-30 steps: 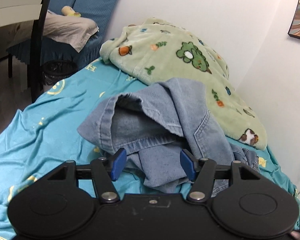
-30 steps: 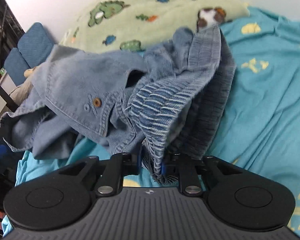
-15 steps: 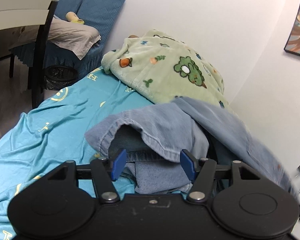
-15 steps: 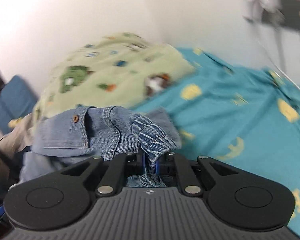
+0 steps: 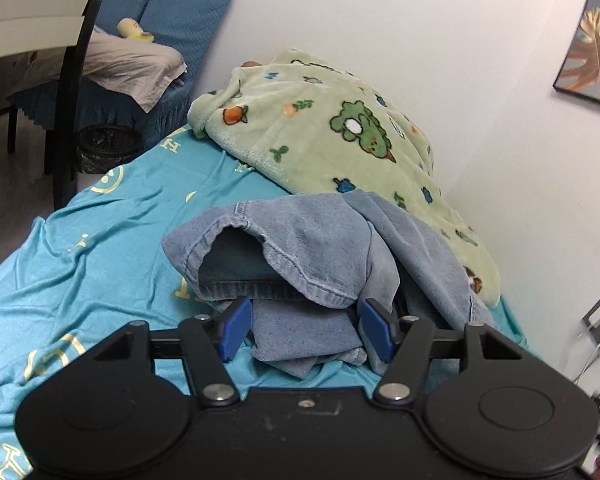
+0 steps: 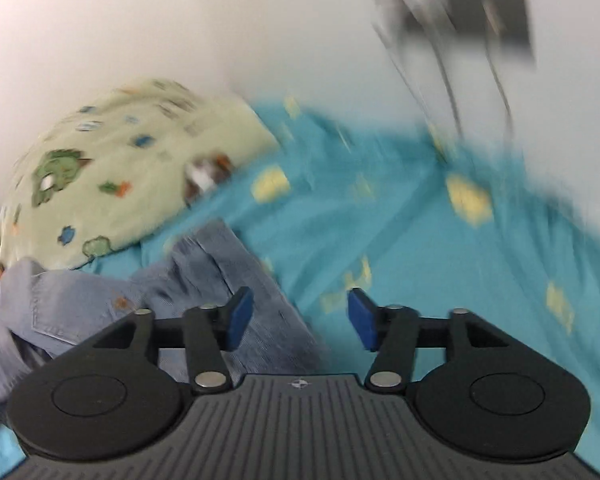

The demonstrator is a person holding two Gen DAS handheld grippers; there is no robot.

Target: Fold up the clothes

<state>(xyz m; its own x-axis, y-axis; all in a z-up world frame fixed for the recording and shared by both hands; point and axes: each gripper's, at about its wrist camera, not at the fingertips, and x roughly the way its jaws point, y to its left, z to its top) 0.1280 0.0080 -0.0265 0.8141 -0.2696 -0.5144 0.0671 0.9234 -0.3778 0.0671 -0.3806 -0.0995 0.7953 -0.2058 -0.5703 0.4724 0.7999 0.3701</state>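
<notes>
Denim shirt [image 5: 320, 248] crumpled on bed [image 5: 100, 240] — left gripper [image 5: 304, 332] and right gripper [image 6: 296, 318] both wide, holding nothing.

Bed [image 5: 100, 248] with a teal sheet printed in yellow letters and smileys, pushed against a plain white wall [image 5: 400, 32]. Green cartoon-print fleece blanket [image 5: 320, 136] heaped on the bed along the wall. Framed leaf picture [image 5: 592, 56] on the wall, up right of the blanket. Blue chairs [image 5: 172, 12] left of the blanket, beige cloth [image 5: 132, 68] draped over them. Dark bin [image 5: 106, 148] on grey floor [image 5: 16, 184] below the chairs. Right wrist view blurred.
</notes>
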